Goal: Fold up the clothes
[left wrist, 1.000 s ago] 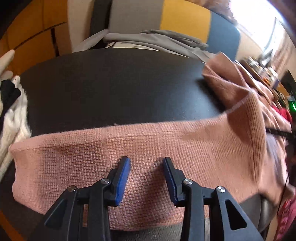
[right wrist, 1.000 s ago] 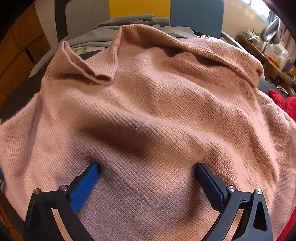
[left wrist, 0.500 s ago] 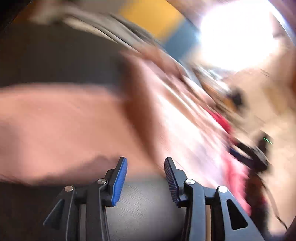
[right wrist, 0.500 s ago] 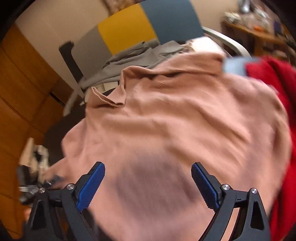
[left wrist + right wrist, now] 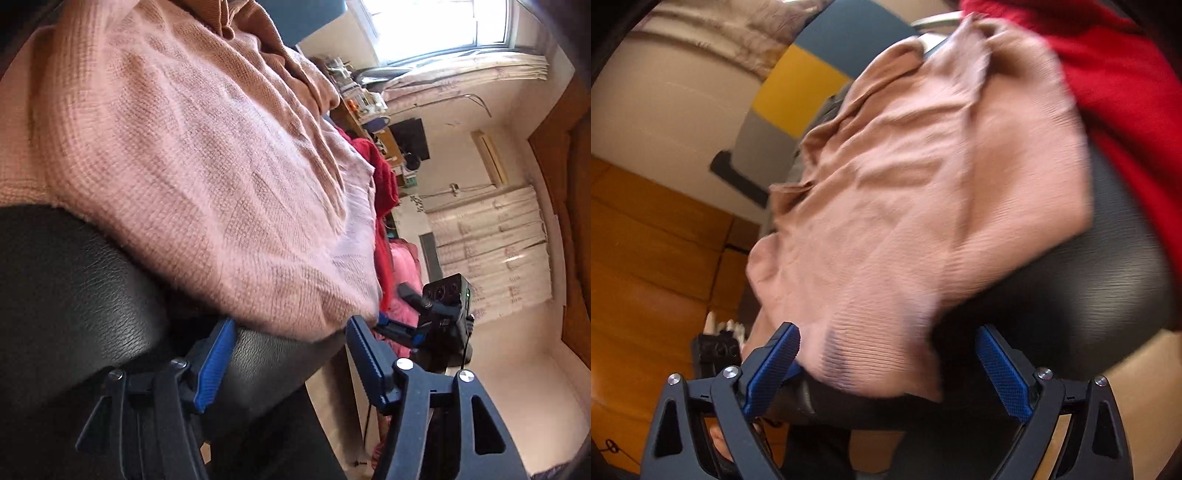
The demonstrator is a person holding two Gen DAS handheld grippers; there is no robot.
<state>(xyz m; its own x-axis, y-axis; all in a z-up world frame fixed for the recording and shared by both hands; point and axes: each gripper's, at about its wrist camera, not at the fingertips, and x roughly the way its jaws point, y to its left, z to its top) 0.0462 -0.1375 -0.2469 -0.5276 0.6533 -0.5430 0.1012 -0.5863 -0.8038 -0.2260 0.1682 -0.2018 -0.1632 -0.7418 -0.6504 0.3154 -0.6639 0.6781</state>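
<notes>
- Both grippers had swung down to the near edge of the black seat since a second ago, when they hovered over the middle of the cloth; the cameras now tilted hard.
- Pink knit sweater (image 5: 207, 155) lay spread on the black leather seat (image 5: 74, 288), its near hem drooping over the seat's front edge.
- From the left wrist view, its long axis ran from the near hem up and away toward the bunched top folds at the far side.
- Left gripper (image 5: 288, 332) sat at the hem with its jaws spread; the blue pads (image 5: 216, 365) flanked the hanging edge, and no cloth was pinched that I could see.
- Right gripper (image 5: 886, 354) was also spread wide, the sweater (image 5: 923, 192) hem corner hanging down between its fingers (image 5: 1001, 369); whether the left pad touched the knit, I couldn't tell through the blur.
- In the right wrist view the garment stretched diagonally, from the hem by the jaws up toward the rumpled end near the yellow-and-blue chair back (image 5: 798, 88).
- Red garment (image 5: 1123, 96) lay just beside the sweater on the far right side, touching its edge.
- Across the hem, the other gripper's camera block (image 5: 447, 306) showed beyond the left one's right finger.
</notes>
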